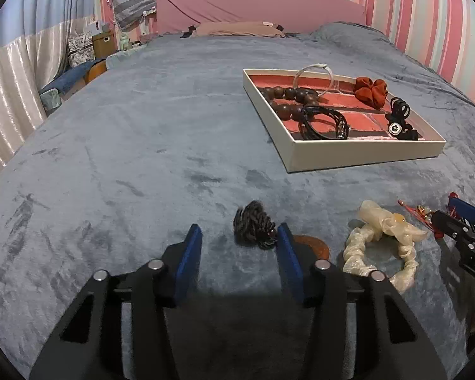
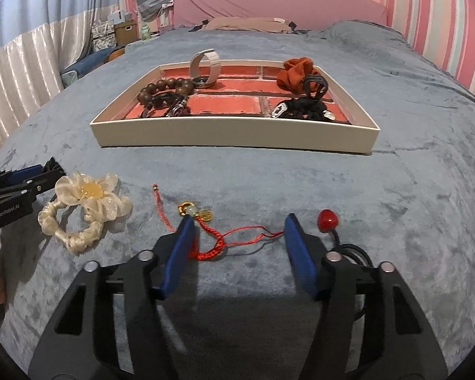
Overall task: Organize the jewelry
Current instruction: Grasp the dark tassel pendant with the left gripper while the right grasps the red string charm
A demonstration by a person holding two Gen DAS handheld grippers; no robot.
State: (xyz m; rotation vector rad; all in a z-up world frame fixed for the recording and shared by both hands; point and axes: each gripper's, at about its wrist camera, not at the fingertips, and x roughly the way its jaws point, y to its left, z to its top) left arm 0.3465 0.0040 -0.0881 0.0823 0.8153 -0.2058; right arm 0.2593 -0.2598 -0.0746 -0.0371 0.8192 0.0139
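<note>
While you look through the left wrist view, your left hand-held gripper (image 1: 239, 247) sits low over the blue-grey bed (image 1: 126, 158) with its blue fingers (image 1: 190, 262) spread wide and nothing between them. A small dark braided hair tie (image 1: 253, 224) lies on the bed just past the fingertips, close to the right finger. To its right rests a cream flower scrunchie (image 1: 383, 240). At the far right edge you can see your right hand-held gripper (image 1: 459, 218) beside a red cord bracelet (image 1: 418, 212). Farther off, to the right, stands the white tray (image 1: 357, 155) with a red brick floor. In it lie brown wooden beads (image 1: 288, 101), a black bracelet (image 1: 326, 123), an orange scrunchie (image 1: 370, 91) and black hair ties (image 1: 399, 117).

In the right wrist view, your right hand-held gripper (image 2: 239, 224) is also wide apart and holds nothing. The red cord bracelet (image 2: 212, 237) lies on the bed between the fingers, touching the left one. A red bead on a black hair tie (image 2: 327, 220) sits just right of the right finger. The cream flower scrunchie (image 2: 85, 212) lies to the left, next to your left hand-held gripper (image 2: 25, 180). The tray (image 2: 231, 133) stands straight ahead, farther away.
</note>
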